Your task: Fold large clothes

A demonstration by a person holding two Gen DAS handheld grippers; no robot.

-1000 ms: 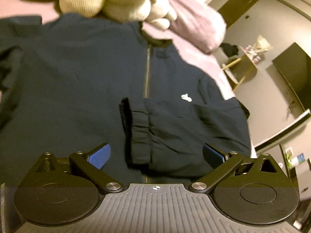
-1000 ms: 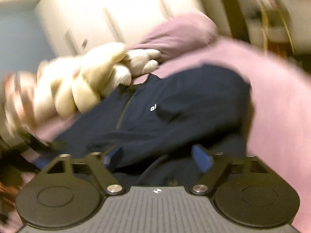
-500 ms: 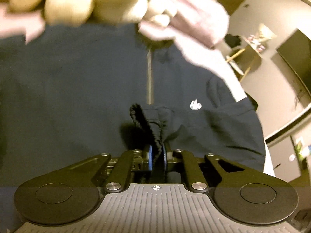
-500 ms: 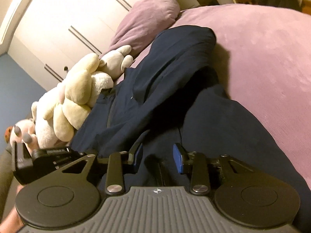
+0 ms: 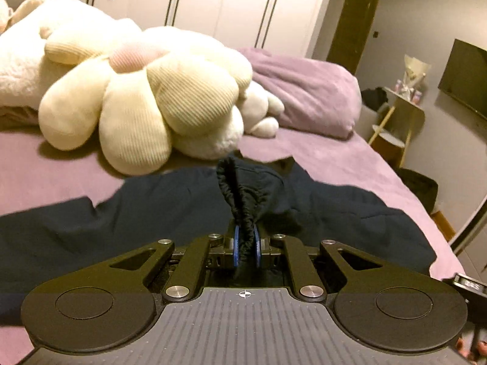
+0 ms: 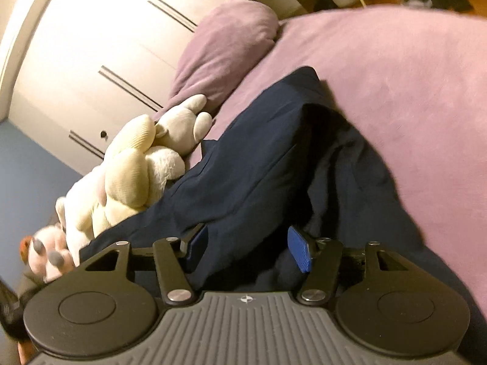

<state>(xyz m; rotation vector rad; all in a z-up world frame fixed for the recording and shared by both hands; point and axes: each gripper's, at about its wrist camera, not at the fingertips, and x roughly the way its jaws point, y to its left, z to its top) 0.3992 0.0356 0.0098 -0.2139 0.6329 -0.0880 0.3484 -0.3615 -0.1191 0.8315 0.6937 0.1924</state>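
Note:
A dark navy zip jacket (image 5: 91,225) lies spread on the purple bed. My left gripper (image 5: 245,243) is shut on the gathered cuff of its sleeve (image 5: 240,194), which rises crumpled from between the blue pads. In the right wrist view the same jacket (image 6: 258,158) stretches away in folds. My right gripper (image 6: 248,248) is low over it with its jaws opening. A fold of navy cloth lies between the blue pads (image 6: 299,252), which stand apart from it.
A cream flower-shaped plush (image 5: 146,97) and other soft toys lie just beyond the jacket's collar. A purple pillow (image 5: 304,91) sits behind them, and white wardrobe doors (image 5: 243,3) behind that. The bed's right edge (image 5: 420,200) drops toward a side table (image 5: 401,112).
My left gripper closed on the sleeve cuff and lifted it, and its view tipped up toward the plush toys. My right gripper narrowed, then widened again, rolling and sliding along the jacket.

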